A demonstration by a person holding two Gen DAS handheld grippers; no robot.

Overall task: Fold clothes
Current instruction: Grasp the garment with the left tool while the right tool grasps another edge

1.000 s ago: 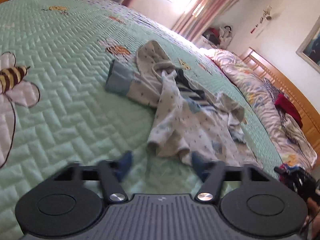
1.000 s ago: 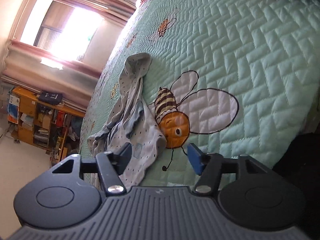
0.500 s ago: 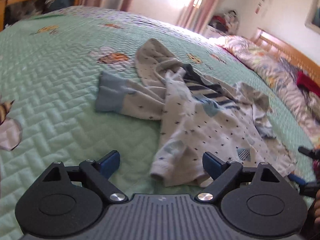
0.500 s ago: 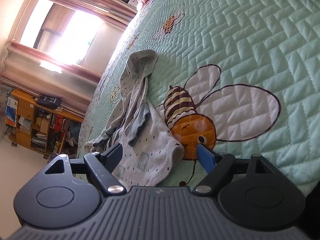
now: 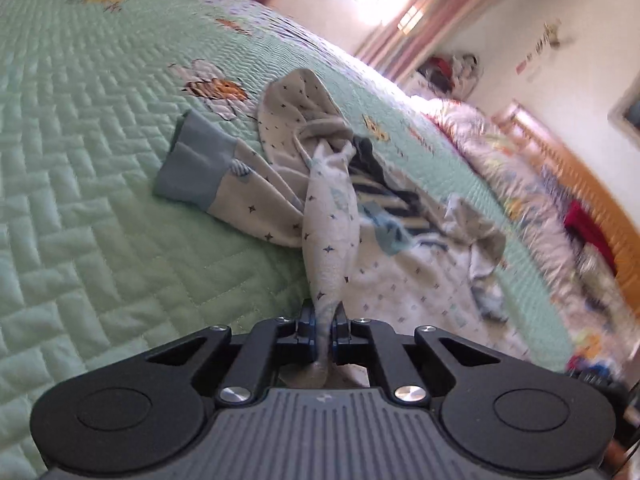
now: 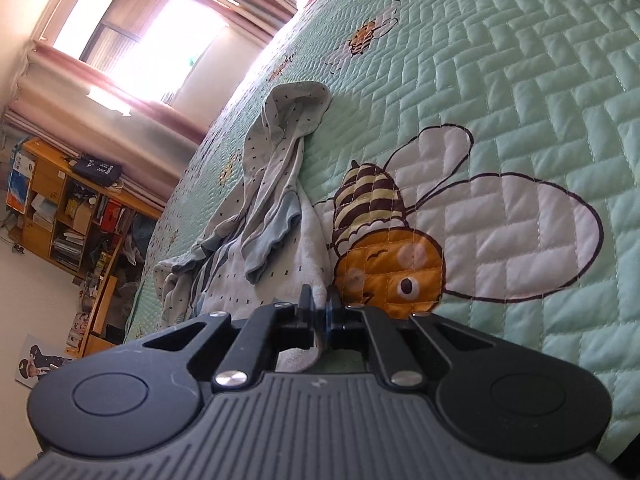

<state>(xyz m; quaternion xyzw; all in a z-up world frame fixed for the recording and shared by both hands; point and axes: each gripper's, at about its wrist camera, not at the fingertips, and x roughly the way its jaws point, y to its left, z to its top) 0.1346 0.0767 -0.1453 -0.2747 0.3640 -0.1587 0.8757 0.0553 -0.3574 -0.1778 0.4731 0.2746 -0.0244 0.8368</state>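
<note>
Jaws of your left gripper (image 5: 323,330) pinched tight on the garment (image 5: 332,236), your right gripper (image 6: 318,314) clamped on its hem, bed (image 6: 520,80) beneath.

A mint-green quilted bedspread with embroidered bees (image 6: 520,80) is covering the bed. Daylight is pouring through a bright window (image 6: 152,36), overexposing it, with pink striped curtains (image 6: 120,92) hanging beside and below. A cluttered orange wooden bookshelf (image 6: 68,216) is standing against the pale wall under the window. In the left wrist view, a rumpled floral duvet (image 5: 500,152) is lying along an orange wooden headboard (image 5: 600,216), and a white wall (image 5: 580,52) is rising behind it.
</note>
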